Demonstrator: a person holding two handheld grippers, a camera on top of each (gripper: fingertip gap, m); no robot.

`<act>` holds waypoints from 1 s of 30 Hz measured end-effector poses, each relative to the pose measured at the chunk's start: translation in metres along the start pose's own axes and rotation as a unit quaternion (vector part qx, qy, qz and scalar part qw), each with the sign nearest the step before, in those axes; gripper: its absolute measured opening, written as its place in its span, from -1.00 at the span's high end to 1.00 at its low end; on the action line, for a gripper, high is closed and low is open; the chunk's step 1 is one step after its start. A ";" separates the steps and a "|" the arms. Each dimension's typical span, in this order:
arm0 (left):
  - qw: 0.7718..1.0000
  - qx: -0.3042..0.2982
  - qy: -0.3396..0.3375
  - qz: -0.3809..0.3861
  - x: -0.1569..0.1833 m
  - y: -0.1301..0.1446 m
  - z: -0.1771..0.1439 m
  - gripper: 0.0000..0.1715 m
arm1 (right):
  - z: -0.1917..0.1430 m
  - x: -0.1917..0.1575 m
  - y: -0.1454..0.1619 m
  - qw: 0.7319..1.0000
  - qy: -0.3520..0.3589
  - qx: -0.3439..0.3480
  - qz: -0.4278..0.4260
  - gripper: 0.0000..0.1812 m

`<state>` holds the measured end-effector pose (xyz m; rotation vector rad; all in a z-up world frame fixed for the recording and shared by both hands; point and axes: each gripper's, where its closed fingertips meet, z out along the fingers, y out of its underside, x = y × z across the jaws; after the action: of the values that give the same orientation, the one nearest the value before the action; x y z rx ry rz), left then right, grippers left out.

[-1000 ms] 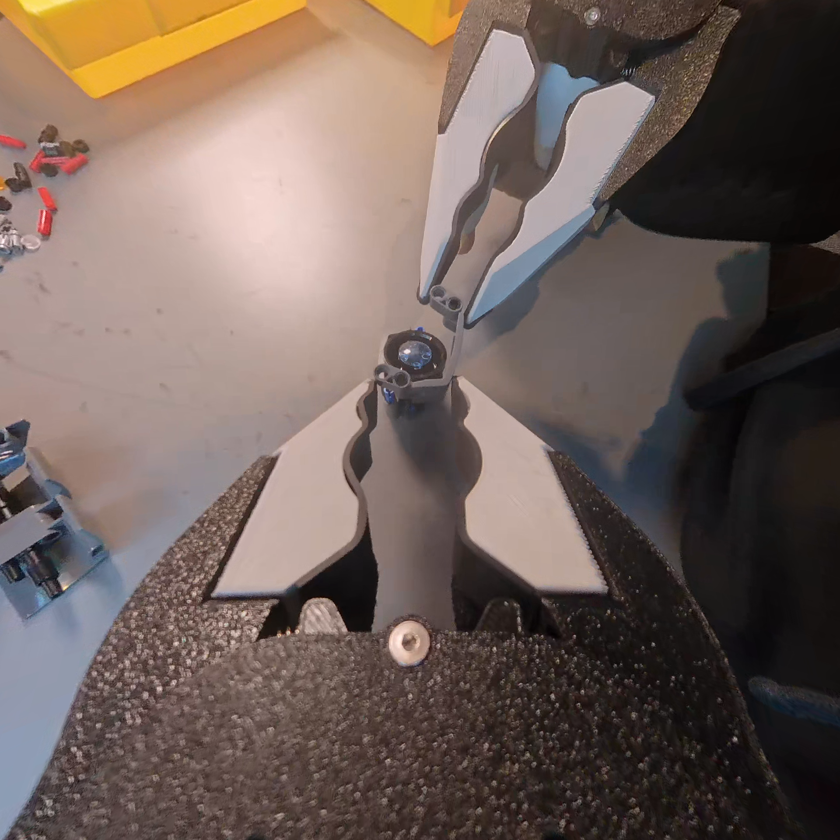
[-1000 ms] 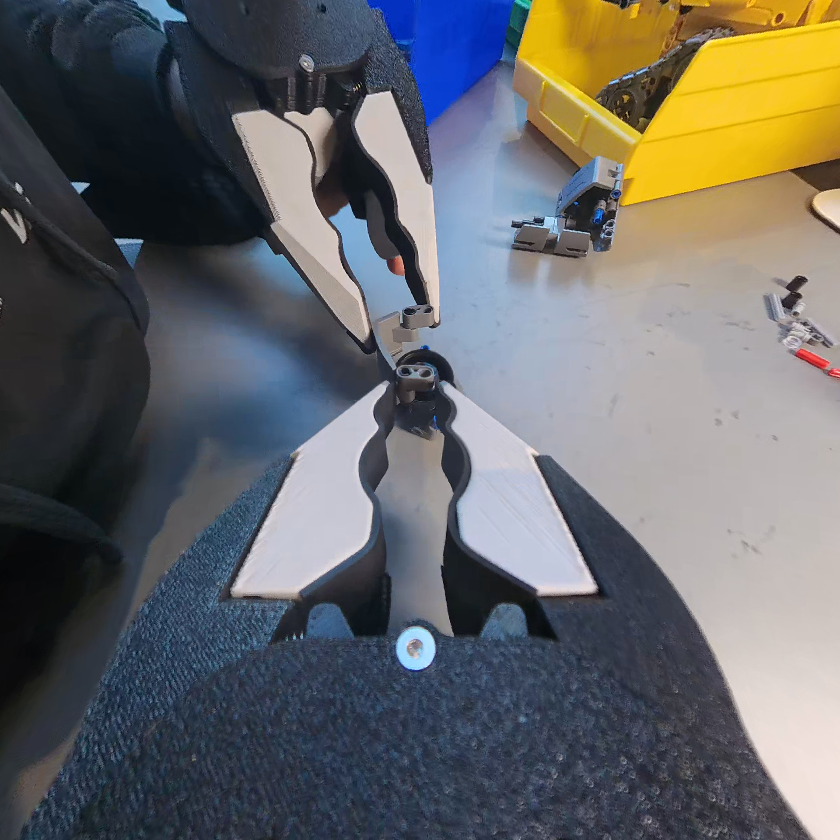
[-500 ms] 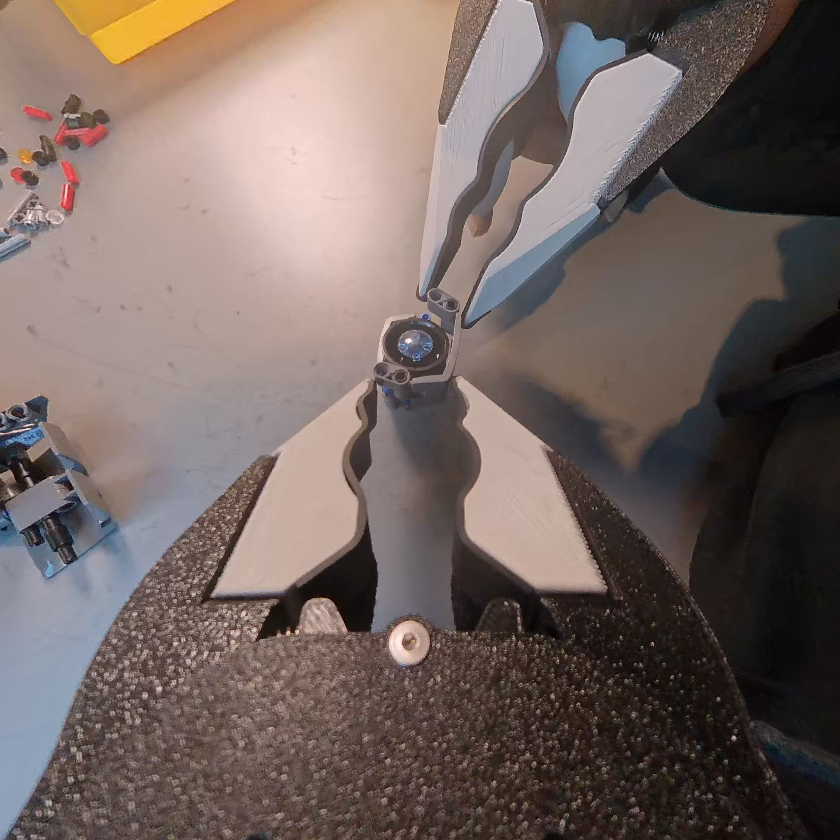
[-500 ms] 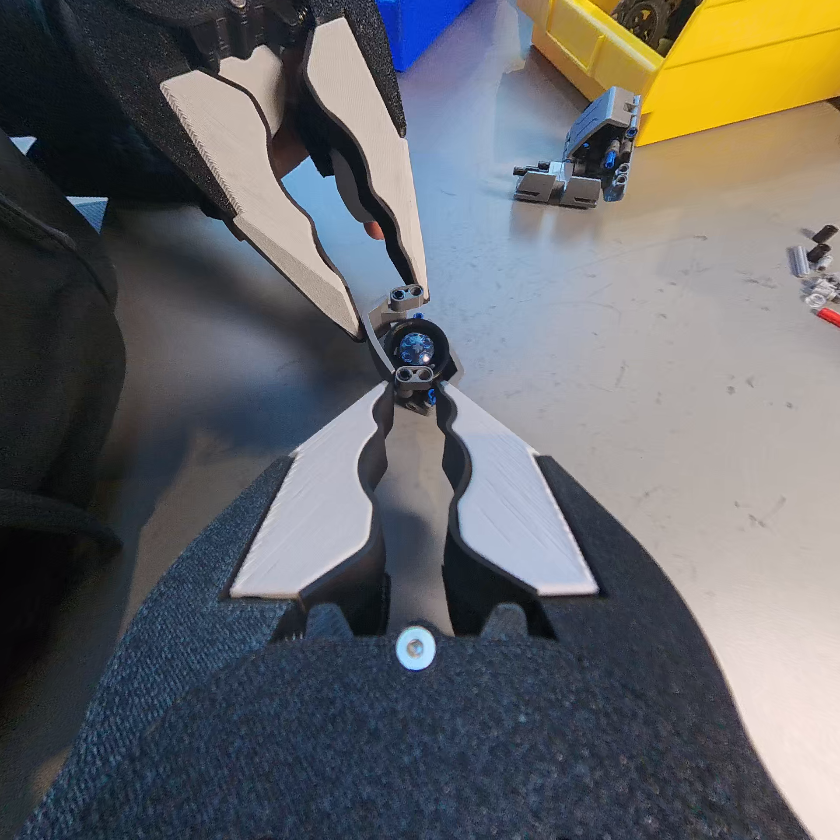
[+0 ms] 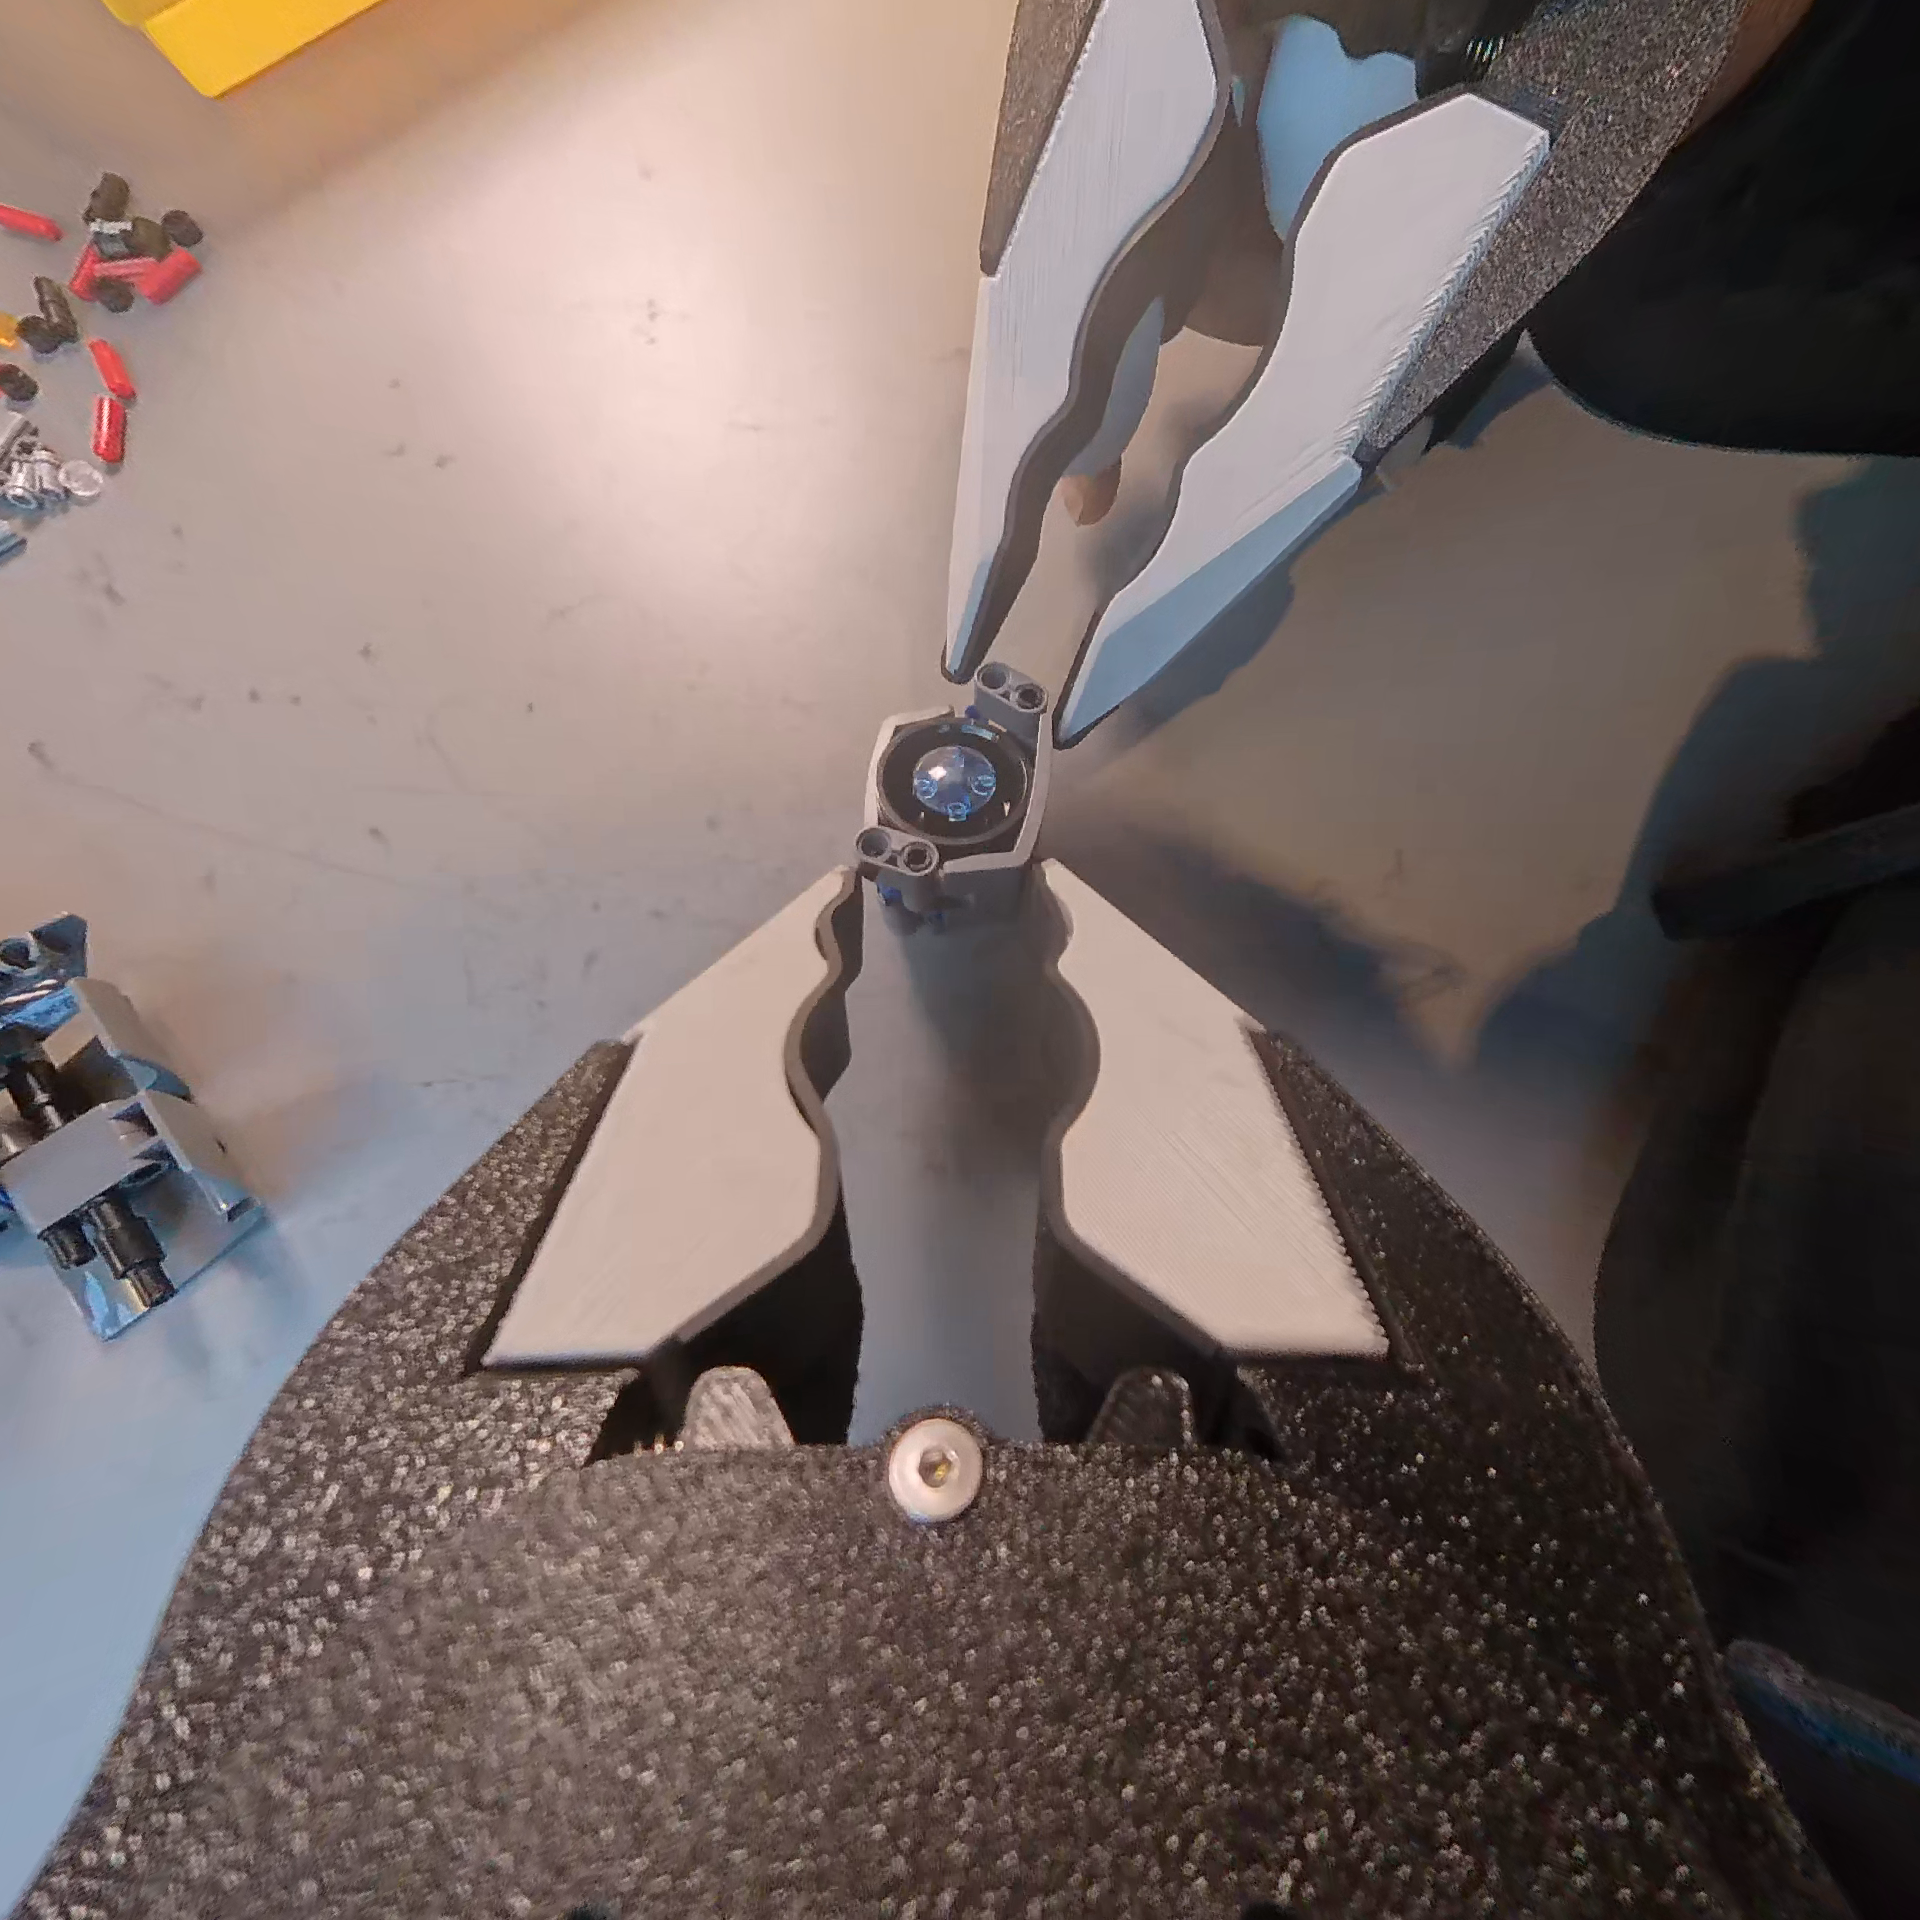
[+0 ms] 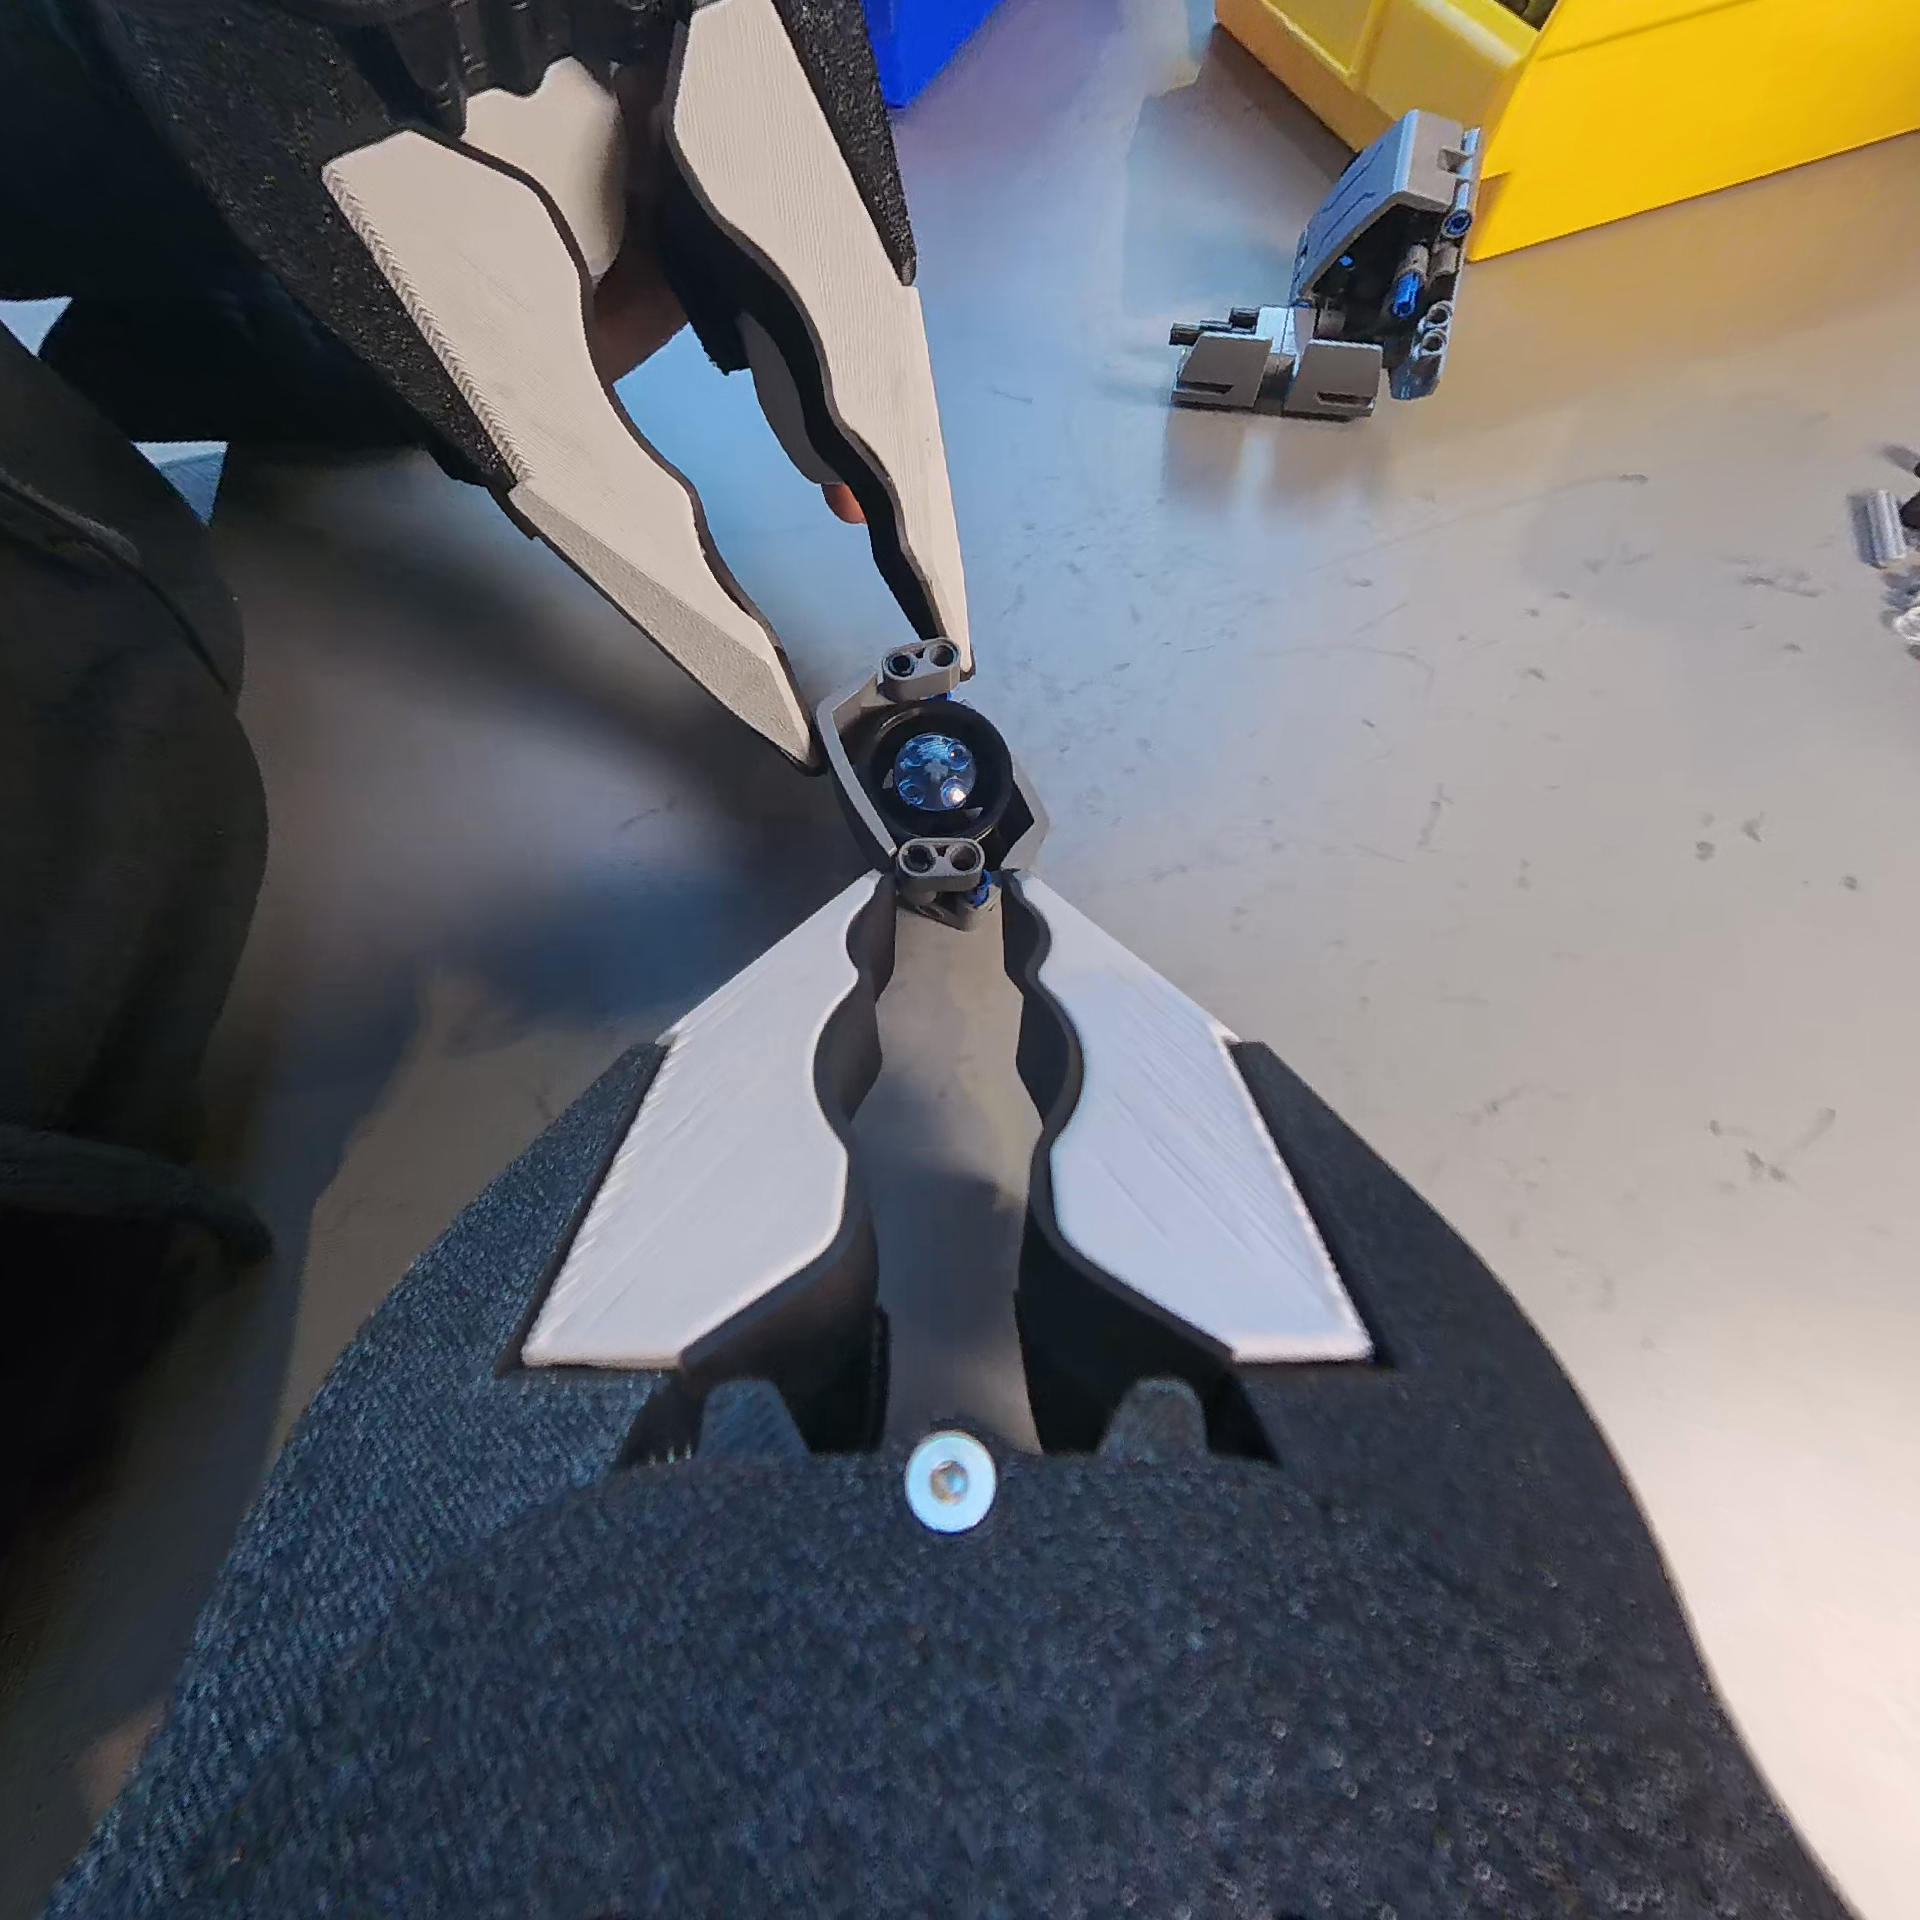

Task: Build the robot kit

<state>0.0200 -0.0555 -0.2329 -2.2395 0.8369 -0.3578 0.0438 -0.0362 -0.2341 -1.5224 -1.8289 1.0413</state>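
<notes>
Two handheld grippers meet over a scuffed grey worktop [image 5: 520, 520], each with its jaws closed on one end of the same small plastic assembly [image 5: 956, 795]: a grey angular frame around a black ring with a translucent blue studded centre. The left gripper [image 5: 951, 883] pinches its near two-holed connector; the right gripper [image 6: 945, 883] clamps the opposite one. Both have ribbed grey fingers and grainy black bodies. Loose red and black pins [image 5: 99, 270] lie scattered nearby. A grey brick-built module [image 6: 1340, 301] sits beside a yellow bin [image 6: 1662, 114].
</notes>
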 end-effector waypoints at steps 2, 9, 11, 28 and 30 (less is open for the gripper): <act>1.000 0.001 -0.002 -0.002 0.000 0.000 0.000 0.63 | 0.000 0.000 0.000 1.000 -0.002 0.000 0.003 0.80; 1.000 0.007 -0.019 -0.011 0.000 0.002 0.003 0.63 | 0.002 0.002 0.002 1.000 -0.001 -0.008 0.009 0.80; 1.000 0.010 -0.025 -0.016 -0.001 0.003 0.003 0.63 | 0.002 0.002 0.002 1.000 -0.003 -0.008 0.012 0.80; 0.998 0.030 -0.043 -0.047 -0.003 0.002 0.005 0.63 | 0.015 0.006 -0.002 0.995 -0.091 -0.035 -0.010 0.34; 0.997 0.031 -0.046 -0.047 -0.004 0.002 0.005 0.63 | 0.019 0.006 -0.002 0.993 -0.101 -0.047 -0.037 0.32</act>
<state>0.0190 -0.0513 -0.2378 -2.2251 0.6657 -0.3174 0.0256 -0.0350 -0.2433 -1.4336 -2.0840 1.1221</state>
